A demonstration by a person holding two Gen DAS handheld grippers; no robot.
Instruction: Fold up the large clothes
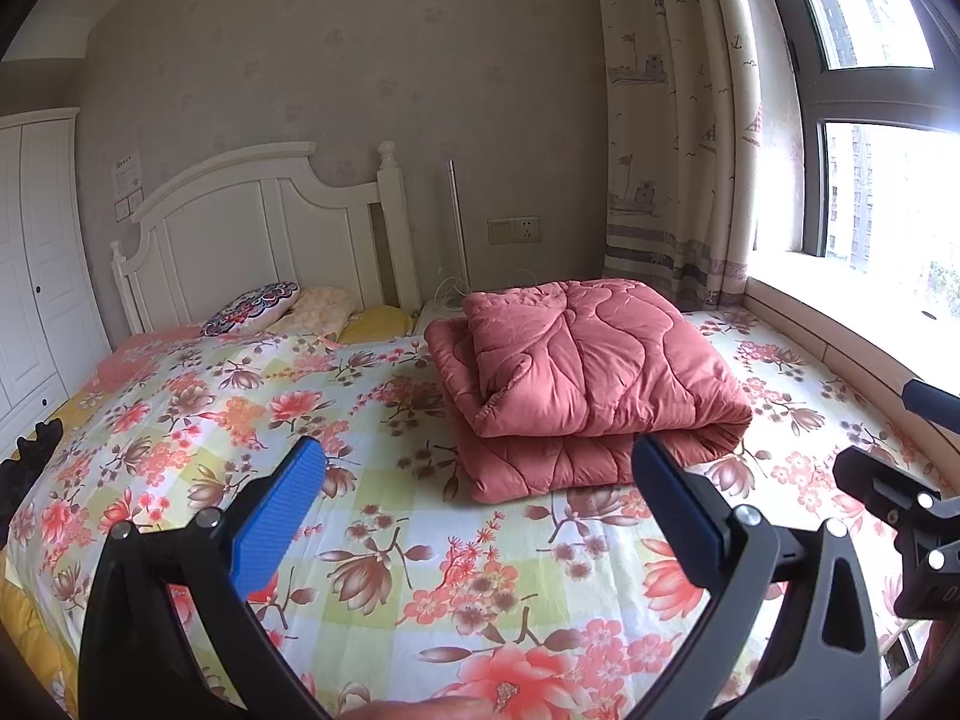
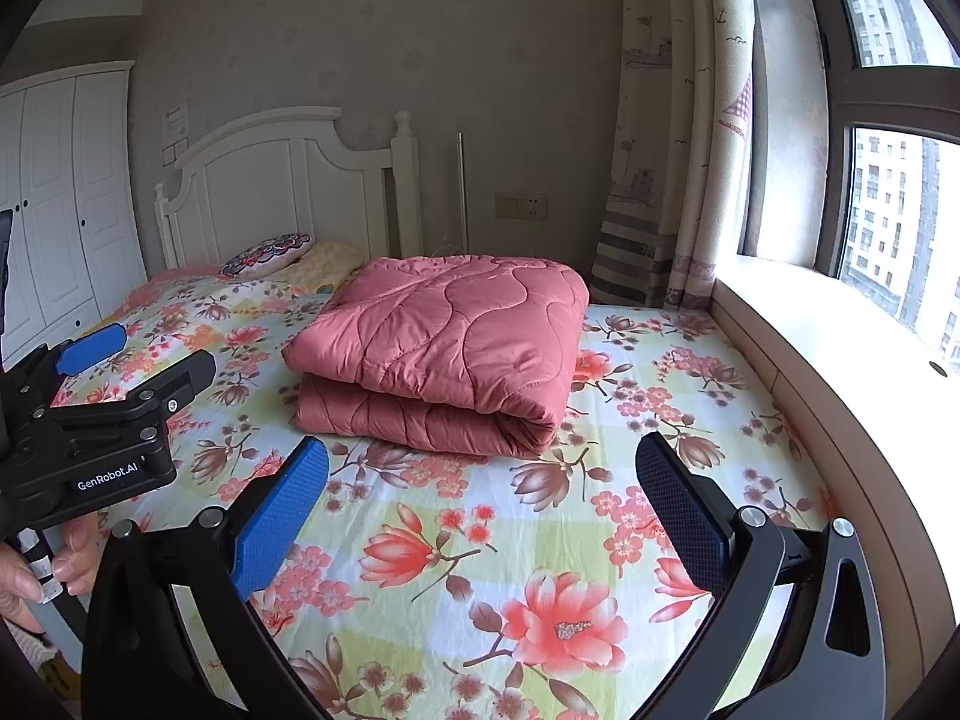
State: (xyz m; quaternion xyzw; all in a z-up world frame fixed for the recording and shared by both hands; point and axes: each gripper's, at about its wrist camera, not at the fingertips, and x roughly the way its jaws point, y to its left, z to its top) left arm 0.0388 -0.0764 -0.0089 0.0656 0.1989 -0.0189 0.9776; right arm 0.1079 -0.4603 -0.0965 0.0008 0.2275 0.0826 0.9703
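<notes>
The folded pink quilt (image 2: pixel 447 348) lies at frame centre on the floral bedsheet (image 2: pixel 480 570), its rounded fold edge facing the cameras and its long axis running left to right. Both the right gripper (image 2: pixel 480 480) and left gripper (image 1: pixel 480 480) hover spread wide, holding and touching nothing. At the right view's lower left, the left gripper's body reads "GenRobot.AI".

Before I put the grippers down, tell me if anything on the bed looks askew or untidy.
One thing: the pink quilt is folded, but its top layer sits skewed on the lower one, with a loose corner curling over at the left in the left wrist view. The floral sheet lies flat. Both grippers hang clear of it, jaws open and empty.
</notes>
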